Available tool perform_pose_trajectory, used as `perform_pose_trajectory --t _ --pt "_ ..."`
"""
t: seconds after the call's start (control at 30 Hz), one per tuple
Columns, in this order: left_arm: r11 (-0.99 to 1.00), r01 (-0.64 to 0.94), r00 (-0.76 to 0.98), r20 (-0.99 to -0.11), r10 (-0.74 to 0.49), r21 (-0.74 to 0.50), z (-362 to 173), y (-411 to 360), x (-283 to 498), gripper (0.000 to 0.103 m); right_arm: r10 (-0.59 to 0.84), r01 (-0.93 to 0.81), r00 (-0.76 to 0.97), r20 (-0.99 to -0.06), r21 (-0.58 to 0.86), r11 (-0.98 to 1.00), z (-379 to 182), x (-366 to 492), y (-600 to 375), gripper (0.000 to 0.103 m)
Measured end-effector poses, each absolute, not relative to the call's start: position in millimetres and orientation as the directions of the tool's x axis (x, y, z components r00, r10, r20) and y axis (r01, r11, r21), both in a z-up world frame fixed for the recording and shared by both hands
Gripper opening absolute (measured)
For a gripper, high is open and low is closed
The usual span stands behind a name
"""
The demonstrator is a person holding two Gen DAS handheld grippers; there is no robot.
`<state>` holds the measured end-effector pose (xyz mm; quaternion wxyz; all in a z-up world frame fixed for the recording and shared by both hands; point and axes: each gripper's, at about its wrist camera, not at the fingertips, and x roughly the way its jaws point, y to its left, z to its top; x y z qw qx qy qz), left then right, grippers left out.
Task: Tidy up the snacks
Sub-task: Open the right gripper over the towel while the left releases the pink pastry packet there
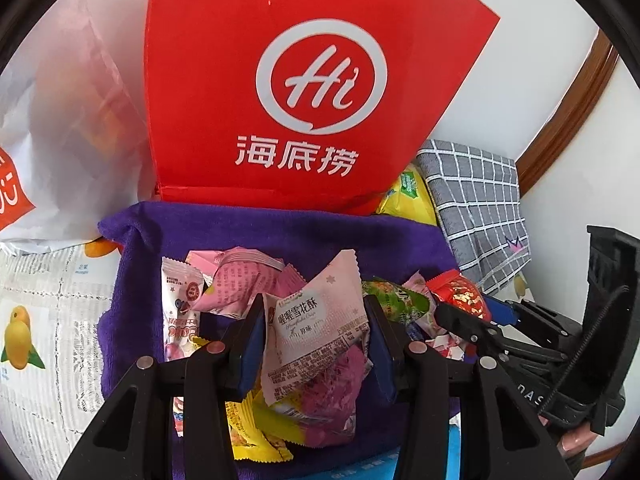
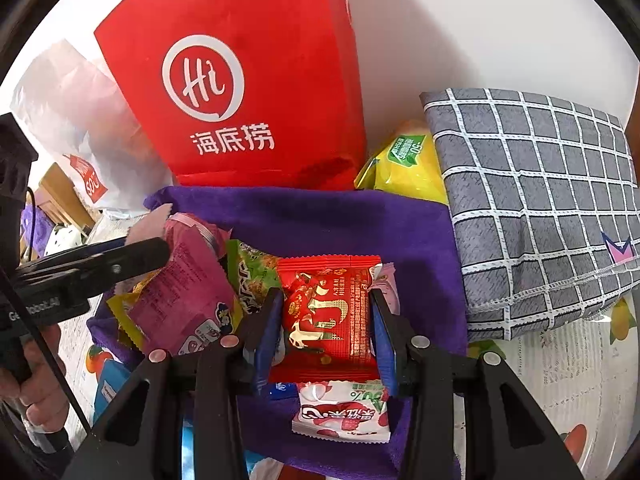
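Red snack packet [image 2: 328, 316] apparently clamped between right hand-held gripper [image 2: 326, 334] pads.

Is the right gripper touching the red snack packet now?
Touching. The right wrist view shows the right gripper with both blue pads pressed against the sides of the red snack packet.

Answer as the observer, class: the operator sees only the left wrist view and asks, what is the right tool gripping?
Observer: The right tool is shut on a red packet, which sits flat between its blue pads.
Operator: Anything beneath that packet?
Observer: A white strawberry-print packet lies on the purple cloth, nearer the camera.
Operator: My left tool grips a pale pink packet. What holds the tool?
Observer: A hand wraps its handle at the picture's left edge.
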<state>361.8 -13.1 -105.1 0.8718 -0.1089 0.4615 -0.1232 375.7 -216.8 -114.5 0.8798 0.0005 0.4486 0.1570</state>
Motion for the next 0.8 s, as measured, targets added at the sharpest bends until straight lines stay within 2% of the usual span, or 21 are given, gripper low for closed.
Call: perform_pose_trajectory --t 0.4,0.8 --pt "0.952 0.110 0.533 -0.792 -0.298 -0.285 -111.2 -17.0 364.6 0.045 0.281 -0.290 0.535 -0.797 0.139 0.947 -119.2 376.8 -213.0 0.042" --pt "0.956 0.108 0.513 -0.808 -0.289 -0.273 -119.9 -18.2 366.4 0.050 0.265 -0.311 0.529 -0.806 0.106 0.945 -122.6 375.1 -204.7 0.043"
